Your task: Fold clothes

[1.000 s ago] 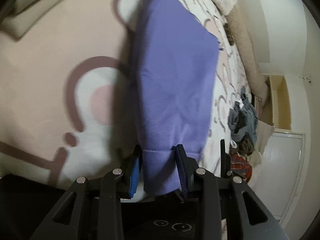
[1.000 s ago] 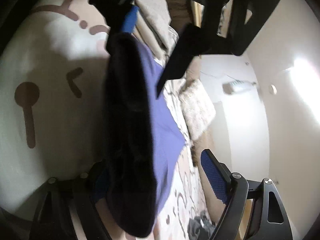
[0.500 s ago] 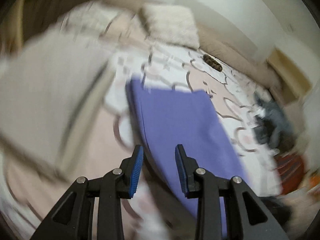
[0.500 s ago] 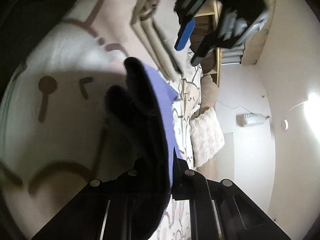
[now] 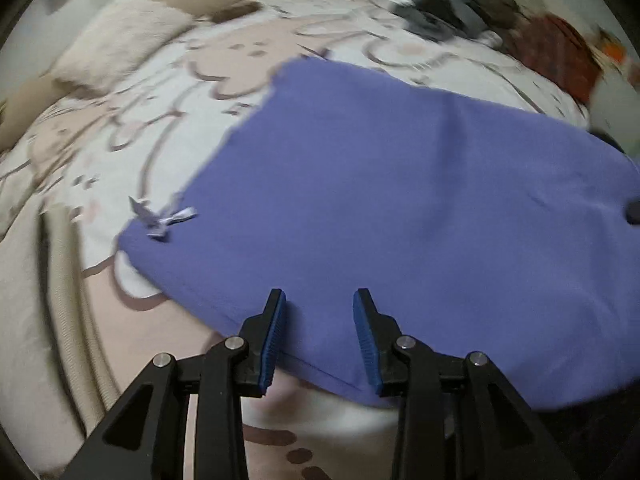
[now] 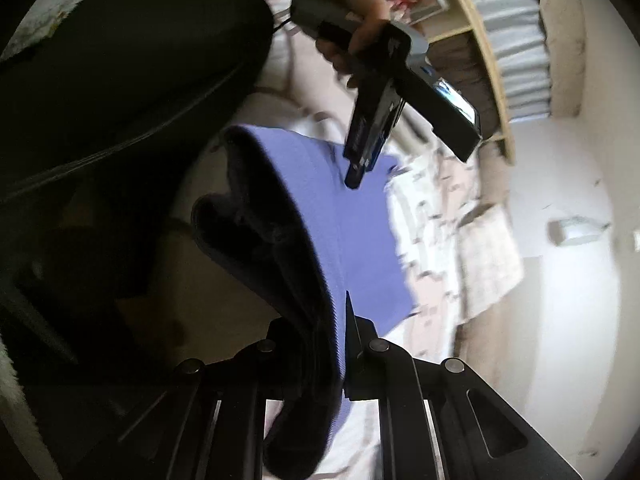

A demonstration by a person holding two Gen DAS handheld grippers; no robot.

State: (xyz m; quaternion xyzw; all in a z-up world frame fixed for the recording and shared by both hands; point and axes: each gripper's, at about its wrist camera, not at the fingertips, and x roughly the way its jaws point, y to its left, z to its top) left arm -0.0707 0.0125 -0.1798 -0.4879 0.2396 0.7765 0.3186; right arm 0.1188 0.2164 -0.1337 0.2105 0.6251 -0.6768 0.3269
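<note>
A purple garment (image 5: 400,180) lies spread flat on the patterned bedspread (image 5: 192,92), with a small ribbon tag (image 5: 164,220) at its left corner. My left gripper (image 5: 320,294) hovers over the garment's near edge. Its jaws are opening and the blue pads (image 5: 274,328) stand apart with no cloth pinched between them. In the right wrist view my right gripper (image 6: 340,320) is shut on a thick fold of the purple garment (image 6: 360,240), lifting that edge. The left gripper (image 6: 356,168), held by a hand (image 6: 360,36), points down at the cloth further on.
A cream fluffy pillow (image 5: 120,40) lies at the far left of the bed. A pile of dark and red clothes (image 5: 480,12) sits at the far right. Folded beige cloth (image 5: 44,300) is stacked at the near left. A dark bulky shape (image 6: 120,60) fills the right view's upper left.
The left gripper let go of the purple hem, rolled and swung over the flat garment. The right gripper closed on the garment's folded edge and rose with it.
</note>
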